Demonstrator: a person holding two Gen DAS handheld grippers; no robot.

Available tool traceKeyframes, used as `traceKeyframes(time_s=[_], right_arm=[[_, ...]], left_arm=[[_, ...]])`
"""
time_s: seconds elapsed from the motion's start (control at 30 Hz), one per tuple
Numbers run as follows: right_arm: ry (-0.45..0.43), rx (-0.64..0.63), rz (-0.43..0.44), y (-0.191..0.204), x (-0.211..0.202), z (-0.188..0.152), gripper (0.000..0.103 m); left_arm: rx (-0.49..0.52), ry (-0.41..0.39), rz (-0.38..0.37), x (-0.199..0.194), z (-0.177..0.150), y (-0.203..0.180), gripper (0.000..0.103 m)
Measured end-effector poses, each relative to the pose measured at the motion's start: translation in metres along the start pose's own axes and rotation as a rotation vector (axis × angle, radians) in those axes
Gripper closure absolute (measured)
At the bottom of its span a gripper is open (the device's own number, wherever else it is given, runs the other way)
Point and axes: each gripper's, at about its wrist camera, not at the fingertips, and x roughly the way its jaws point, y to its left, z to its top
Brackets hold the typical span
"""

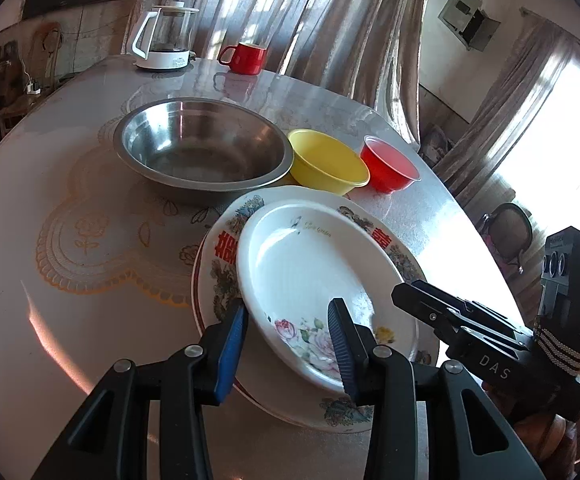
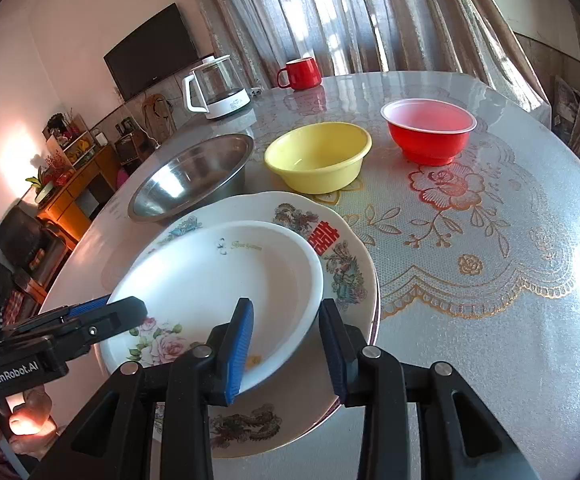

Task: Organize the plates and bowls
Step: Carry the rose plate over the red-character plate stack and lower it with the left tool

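Nearest: left gripper (image 1: 291, 344) and right gripper (image 2: 286, 350), each w/ fingers part-open, straddling the near rim of the white floral plate (image 1: 309, 276); pads look slack, not clamped, so the plate isn't held. It sits tilted on the bigger patterned plate (image 1: 218, 264) at the table (image 1: 50, 320) near edge. Ceramic by the look: stiff, glazed, slippery, chips easily, so pinch the rim and lift level. Farther: steel bowl (image 1: 204, 152) left, yellow bowl (image 1: 329, 162) beside it, red bowl (image 1: 389, 166) right. Plastic ones prob. light. Far end: kettle (image 1: 166, 36), red mug (image 1: 246, 58).
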Motion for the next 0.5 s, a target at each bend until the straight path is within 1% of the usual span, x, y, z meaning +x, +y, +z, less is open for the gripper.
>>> traceKeyframes(time_s=[0.1,0.13,0.17,0.27,0.37,0.43,0.47,0.5], right_arm=[[-0.014,-0.006,0.003,0.001,-0.004,0.000,0.068],[-0.035,-0.016,-0.007,0.002,-0.007,0.000,0.068],[-0.039,-0.027,-0.014,0.004,-0.009,0.000,0.068],[-0.027,-0.029,0.002,0.005,-0.007,0.000,0.068],[-0.029,-0.032,0.001,0.005,-0.006,-0.001,0.068],[-0.022,-0.028,0.025,0.005,-0.006,-0.001,0.068],[-0.014,-0.031,0.035,0.006,-0.005,-0.001,0.069],[-0.003,-0.031,0.044,0.007,-0.004,-0.001,0.069]], left_arm=[[0.009,-0.003,0.003,-0.001,-0.002,-0.002,0.062],[0.010,-0.004,-0.006,-0.001,-0.003,-0.002,0.062],[0.014,-0.007,-0.021,-0.002,-0.004,-0.003,0.062],[0.041,-0.022,-0.013,-0.005,-0.006,-0.010,0.061],[0.048,-0.029,0.022,-0.006,-0.006,-0.010,0.059],[0.067,-0.033,0.096,-0.004,-0.006,-0.010,0.056],[0.075,-0.035,0.111,-0.003,-0.007,-0.011,0.056],[0.078,-0.034,0.106,-0.003,-0.007,-0.011,0.056]])
